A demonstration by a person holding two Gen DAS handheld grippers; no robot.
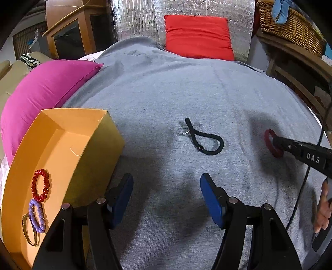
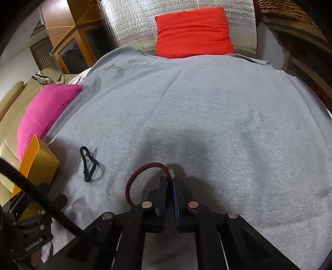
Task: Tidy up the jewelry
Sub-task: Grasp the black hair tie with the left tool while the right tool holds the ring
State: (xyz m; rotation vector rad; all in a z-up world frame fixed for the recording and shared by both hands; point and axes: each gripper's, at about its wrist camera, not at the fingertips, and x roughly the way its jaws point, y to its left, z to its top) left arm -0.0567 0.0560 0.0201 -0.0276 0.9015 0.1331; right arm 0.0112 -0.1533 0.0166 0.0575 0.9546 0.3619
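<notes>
Between the closed fingers of the right gripper (image 2: 170, 182) sits a dark red ring-shaped band (image 2: 137, 176), pinched at one side so that the rest of its loop arcs out to the left, just above the grey blanket (image 2: 207, 116). From the left wrist view the same band (image 1: 269, 143) shows at the tip of the right gripper (image 1: 277, 142), low over the blanket (image 1: 166, 87) on the right side.

Over the blanket nearer the person, the left gripper (image 1: 167, 193) stands wide open with nothing between its blue pads (image 1: 211, 199). Ahead of it lie a black cord loop (image 1: 207, 141) and a small silver ring (image 1: 182, 131) just beside the cord's upper end; whether the two touch is unclear. In the right wrist view the cord (image 2: 88, 165) lies to the left of the held band, well apart from it.

Left of the open gripper stands an orange box (image 1: 99, 133) on the blanket. Inside it lie a red bead bracelet (image 1: 40, 184), a purple bead bracelet (image 1: 37, 216) touching it, and a thin gold bangle (image 1: 29, 232) at the purple one's side. A magenta pillow (image 1: 45, 87) lies behind the box, and a red pillow (image 1: 197, 35) rests at the far edge against a silver quilted backing (image 1: 134, 18).
</notes>
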